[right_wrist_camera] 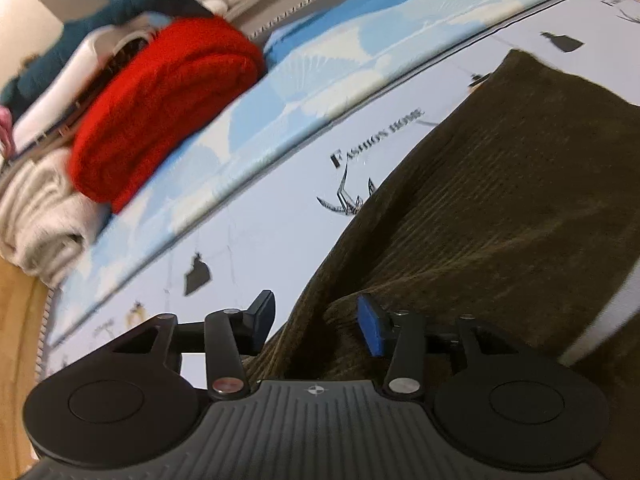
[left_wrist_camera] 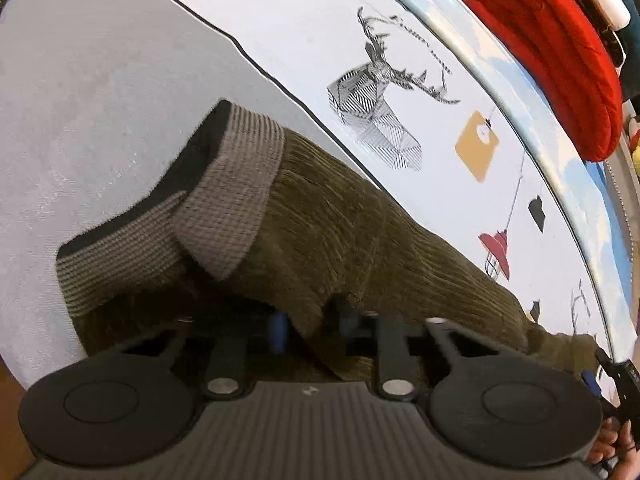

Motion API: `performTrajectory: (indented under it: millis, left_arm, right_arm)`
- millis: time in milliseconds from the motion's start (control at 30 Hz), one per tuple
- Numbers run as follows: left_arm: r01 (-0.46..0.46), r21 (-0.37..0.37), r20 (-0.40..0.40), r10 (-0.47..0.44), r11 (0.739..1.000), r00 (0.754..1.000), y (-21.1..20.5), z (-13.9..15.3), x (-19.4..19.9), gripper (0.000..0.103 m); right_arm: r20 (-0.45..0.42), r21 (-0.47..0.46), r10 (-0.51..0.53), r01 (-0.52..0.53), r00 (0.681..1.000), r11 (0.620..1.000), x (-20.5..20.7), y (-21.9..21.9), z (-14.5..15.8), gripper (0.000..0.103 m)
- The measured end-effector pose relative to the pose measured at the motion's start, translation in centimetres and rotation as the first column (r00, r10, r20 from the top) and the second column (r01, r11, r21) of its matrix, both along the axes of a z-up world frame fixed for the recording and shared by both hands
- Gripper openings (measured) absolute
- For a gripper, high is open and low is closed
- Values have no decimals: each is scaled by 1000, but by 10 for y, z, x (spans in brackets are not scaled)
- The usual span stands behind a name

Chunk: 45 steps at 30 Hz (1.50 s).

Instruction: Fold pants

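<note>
Olive corduroy pants (left_wrist_camera: 360, 232) lie across a grey cloth and a white printed sheet. Their two ribbed cuffs (left_wrist_camera: 232, 184) with black edges overlap at the left end. My left gripper (left_wrist_camera: 314, 326) points down at the leg just behind the cuffs, its blue pads pinching a raised fold of corduroy. In the right wrist view the pants (right_wrist_camera: 500, 200) fill the right side. My right gripper (right_wrist_camera: 316, 320) stands open over their near edge: the left finger is over bare sheet, and the blue pad of the right finger touches a small ridge of fabric. It shows too at the left view's right edge (left_wrist_camera: 616, 376), held by a hand.
A folded red knit (right_wrist_camera: 160, 112) rests on a blue-and-white mat (right_wrist_camera: 320, 80) beyond the printed sheet (right_wrist_camera: 260, 220), beside a cream bundle (right_wrist_camera: 44, 216) and other stacked clothes. A grey cloth (left_wrist_camera: 80, 100) lies left of the cuffs. A wooden edge (right_wrist_camera: 20, 320) runs along the left.
</note>
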<state>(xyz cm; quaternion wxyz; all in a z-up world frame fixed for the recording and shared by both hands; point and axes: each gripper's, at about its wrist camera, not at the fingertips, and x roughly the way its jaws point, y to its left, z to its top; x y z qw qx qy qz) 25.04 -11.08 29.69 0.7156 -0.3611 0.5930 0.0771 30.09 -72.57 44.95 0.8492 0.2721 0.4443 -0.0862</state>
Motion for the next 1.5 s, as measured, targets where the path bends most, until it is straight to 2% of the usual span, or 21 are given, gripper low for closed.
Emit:
performTrajectory:
  millis: [133, 333, 400, 467, 500, 633, 733, 867, 1000, 1067, 1133, 1167, 1233, 1267, 1300, 1333, 1367, 1433, 1500]
  left_arm:
    - [1, -15, 3, -1, 1000, 1000, 4, 0, 0, 17]
    - [26, -26, 13, -26, 999, 1000, 7, 1, 1, 17]
    - [37, -24, 17, -36, 999, 999, 7, 1, 1, 17]
    - [44, -21, 23, -44, 999, 999, 5, 3, 2, 16]
    - [46, -21, 27, -46, 999, 999, 4, 4, 2, 15]
    - [55, -24, 56, -54, 998, 997, 6, 10, 0, 13]
    - [62, -37, 92, -58, 997, 994, 12, 16, -3, 12]
    - [95, -36, 163, -88, 995, 983, 20, 30, -9, 11]
    - [132, -42, 220, -120, 990, 968, 32, 39, -20, 10]
    - [150, -48, 230, -135, 988, 964, 39, 39, -25, 10]
    - [168, -39, 215, -156, 985, 964, 45, 36, -30, 10]
    - [178, -28, 204, -169, 984, 964, 47, 34, -31, 10]
    - [205, -19, 173, -199, 978, 965, 50, 28, -33, 10]
    - [223, -26, 153, -217, 974, 964, 50, 24, -34, 10]
    - [237, -20, 134, -232, 971, 963, 49, 21, -34, 10]
    - [245, -11, 123, -242, 969, 962, 47, 18, -33, 11]
    - [249, -7, 118, -246, 968, 962, 47, 16, -33, 11]
    - [225, -22, 108, -221, 974, 969, 47, 13, -31, 14]
    - [179, -32, 84, -175, 983, 981, 49, 9, -28, 28]
  right_arm:
    - [-44, -36, 6, -8, 999, 999, 19, 7, -19, 53]
    - [-63, -49, -20, 17, 998, 999, 31, 11, -31, 53]
    - [-71, -79, -8, 2, 997, 997, 33, 13, -34, 39]
    - [-52, -114, 30, -36, 998, 993, 32, 15, -34, 7]
    - [-39, -125, 46, -51, 998, 991, 31, 15, -32, 6]
    - [22, -120, 62, -59, 998, 991, 20, 7, -13, 3]
    - [78, -105, 74, -65, 994, 992, 5, -2, 13, 3]
    - [130, -119, 131, -115, 983, 986, -31, -14, 53, 3]
    - [134, -113, 214, -199, 968, 973, -79, -25, 80, 3]
    - [84, -147, 278, -264, 957, 953, -105, -26, 84, 3]
    - [-17, -197, 367, -362, 930, 911, -129, -21, 79, 3]
    - [-77, -182, 412, -419, 908, 889, -140, -20, 71, 5]
    - [-231, -140, 497, -534, 837, 834, -160, -18, 50, 4]
    - [-309, -151, 512, -573, 801, 805, -168, -19, 40, 5]
    - [-360, -168, 513, -595, 779, 786, -174, -22, 33, 5]
    - [-373, -187, 498, -589, 783, 786, -176, -31, 32, 5]
    - [-354, -200, 472, -558, 807, 805, -176, -40, 35, 5]
    - [-256, -204, 400, -454, 880, 867, -171, -63, 49, 6]
    - [-158, -212, 314, -342, 936, 915, -163, -81, 61, 16]
